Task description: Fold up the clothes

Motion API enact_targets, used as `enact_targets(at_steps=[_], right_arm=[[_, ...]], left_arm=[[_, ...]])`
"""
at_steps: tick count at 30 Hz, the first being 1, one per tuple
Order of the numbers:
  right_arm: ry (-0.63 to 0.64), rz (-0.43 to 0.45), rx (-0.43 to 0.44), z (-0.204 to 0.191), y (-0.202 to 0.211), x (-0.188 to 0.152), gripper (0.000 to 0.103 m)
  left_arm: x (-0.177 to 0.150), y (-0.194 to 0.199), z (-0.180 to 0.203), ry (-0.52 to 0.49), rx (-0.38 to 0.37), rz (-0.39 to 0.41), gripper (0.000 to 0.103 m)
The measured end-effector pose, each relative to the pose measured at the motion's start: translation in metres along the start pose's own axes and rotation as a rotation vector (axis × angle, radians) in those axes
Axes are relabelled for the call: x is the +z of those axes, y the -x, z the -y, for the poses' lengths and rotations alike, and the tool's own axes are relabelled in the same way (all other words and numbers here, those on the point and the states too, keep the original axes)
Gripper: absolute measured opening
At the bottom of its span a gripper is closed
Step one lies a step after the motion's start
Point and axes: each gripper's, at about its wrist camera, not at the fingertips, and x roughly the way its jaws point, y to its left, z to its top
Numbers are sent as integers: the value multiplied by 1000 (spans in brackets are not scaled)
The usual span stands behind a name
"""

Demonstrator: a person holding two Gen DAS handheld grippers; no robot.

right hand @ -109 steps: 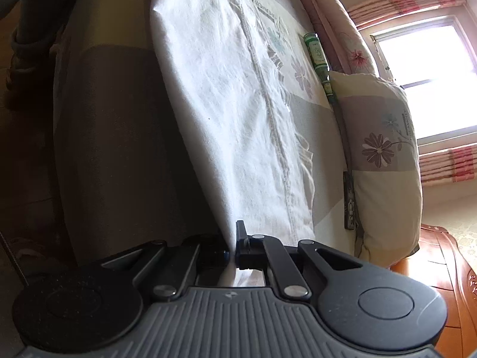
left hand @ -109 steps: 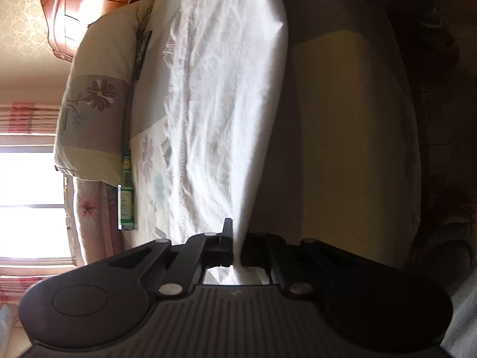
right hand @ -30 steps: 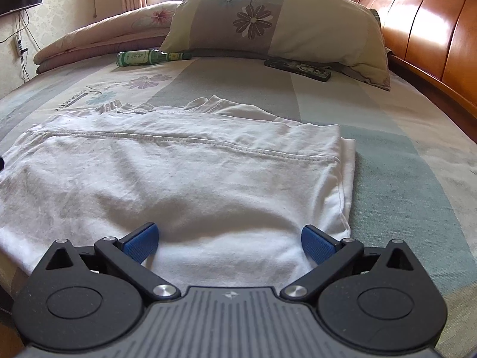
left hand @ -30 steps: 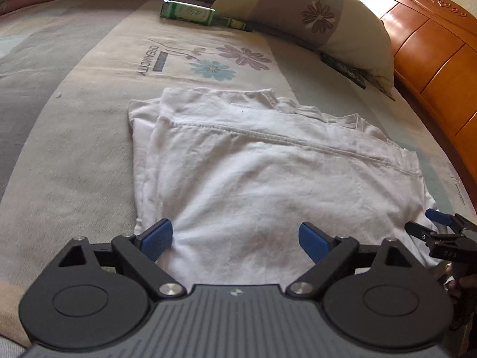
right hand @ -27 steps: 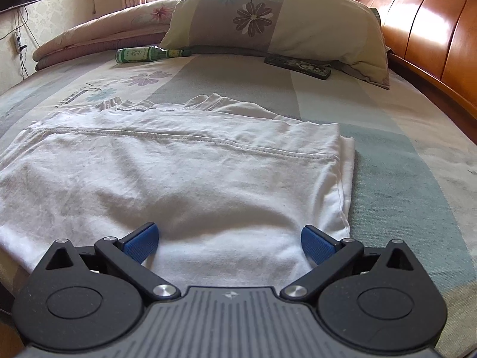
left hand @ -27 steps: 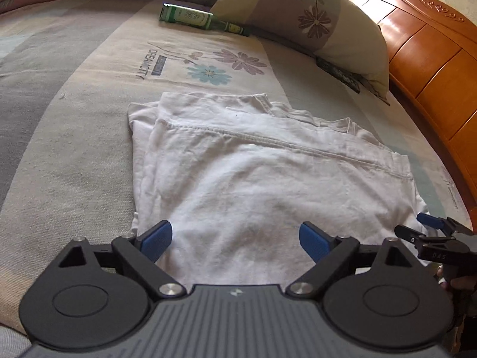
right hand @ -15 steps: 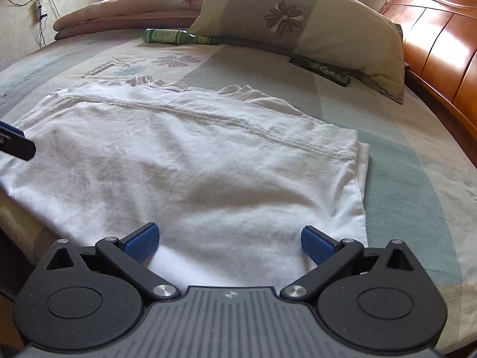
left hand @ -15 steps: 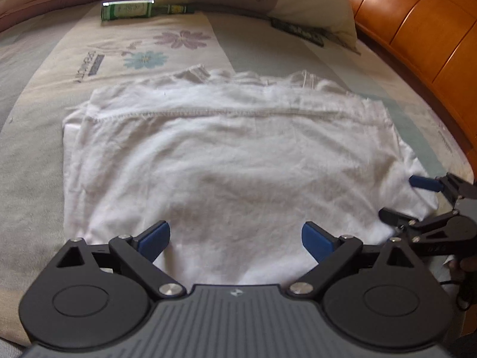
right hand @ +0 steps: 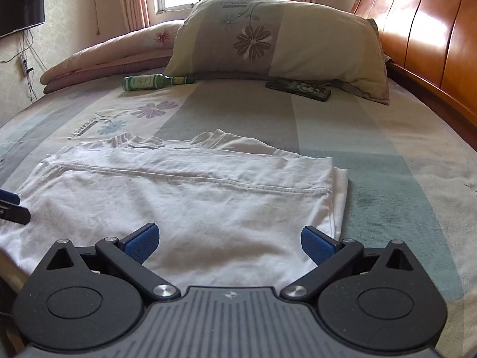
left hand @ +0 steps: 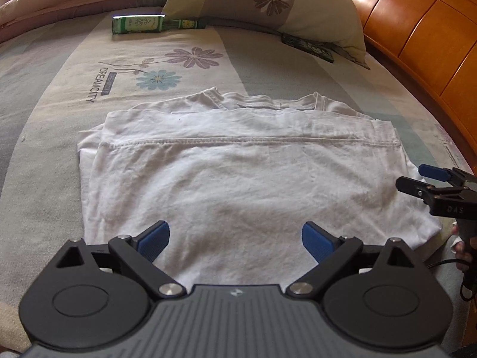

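Floral bedsheet point(left hand: 53, 137) — folded white shirt point(left hand: 238, 179)

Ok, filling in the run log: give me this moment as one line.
stage: fold laid flat | white garment on bed | left gripper open, empty | right gripper open, empty

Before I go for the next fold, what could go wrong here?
1. The shirt's near edge sits at the bed's edge, so a careless tug might slide it off.
2. Its layers are stacked unevenly at the right side; a shallow pinch may catch only the top layer.
3. Both hand-held grippers, left and right, are open and close together, and could collide.
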Motion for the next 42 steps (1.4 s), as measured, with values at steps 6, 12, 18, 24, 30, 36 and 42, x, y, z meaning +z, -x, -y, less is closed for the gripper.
enact_targets(at_steps=[6,12,18,24,30,36,42], right_arm=[[23,-4,-71,11,-15,-28,103],[53,-4,-91,7,-4,-34,103],[22,7,-96,0,13,-35,103],[-39,68,-45,-8,43,-33,103],[-15,146,-39,-24,81,-35,103],[-5,185,-81,-28,110,-39,103],[10,227,-96,-32,136,-32,103]], left_arm=[[12,-13,1,-75,23,-22,96],[15,-40,-19,22,78,-93,98],[4,-16,8,-33,11,-59,98],[-4,4,32,-98,3,-45,98],[3,29,58,-185,-34,54,99],[3,28,68,-194,-71,83,99],[-1,36,67,-217,-87,142,99]])
